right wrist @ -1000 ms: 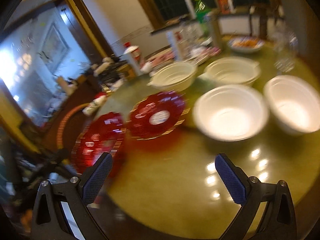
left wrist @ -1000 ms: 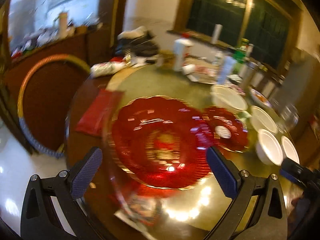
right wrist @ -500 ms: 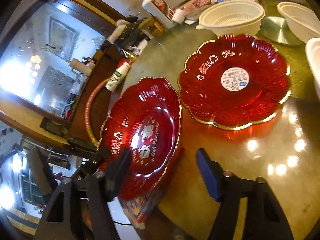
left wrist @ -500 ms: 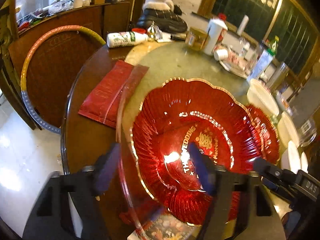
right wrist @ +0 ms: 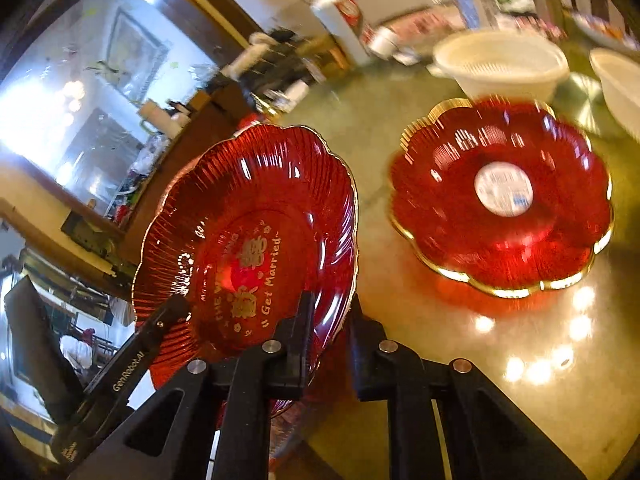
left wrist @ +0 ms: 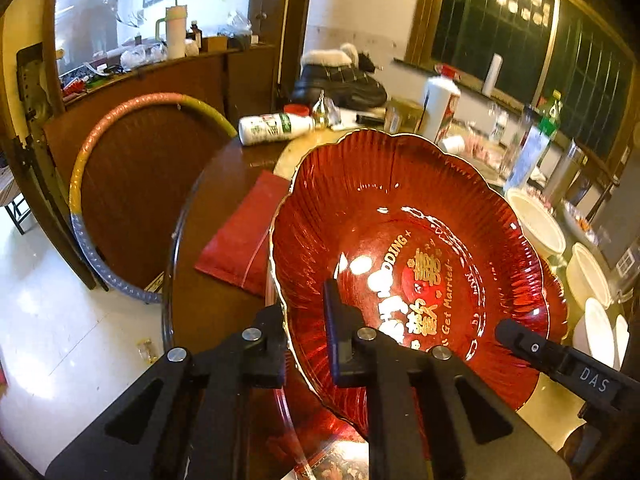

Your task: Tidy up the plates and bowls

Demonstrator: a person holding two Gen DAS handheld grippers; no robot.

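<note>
A large red scalloped plate (left wrist: 420, 240) with gold lettering is tilted up above the table's near edge. My left gripper (left wrist: 304, 304) is shut on its near left rim, one finger (left wrist: 334, 320) inside the plate and the other behind the rim. My right gripper (right wrist: 332, 308) has the opposite rim (right wrist: 340, 240) pinched between its jaws, which are still closing. Each view shows the other gripper's finger on the plate. A second red plate (right wrist: 500, 200) with a white sticker lies flat on the table. White bowls (left wrist: 588, 276) stand to the right.
A white colander (right wrist: 500, 64) sits behind the second plate. A red packet (left wrist: 244, 240) lies left of the held plate and a white bottle (left wrist: 276, 128) lies on its side further back. Bottles and clutter fill the table's far side. A hoop (left wrist: 120, 120) leans on a cabinet.
Both grippers went from wide open to closed on the big red plate's rim. The right one swung left from the white bowls to the plate. The plate has tipped up off the table.
</note>
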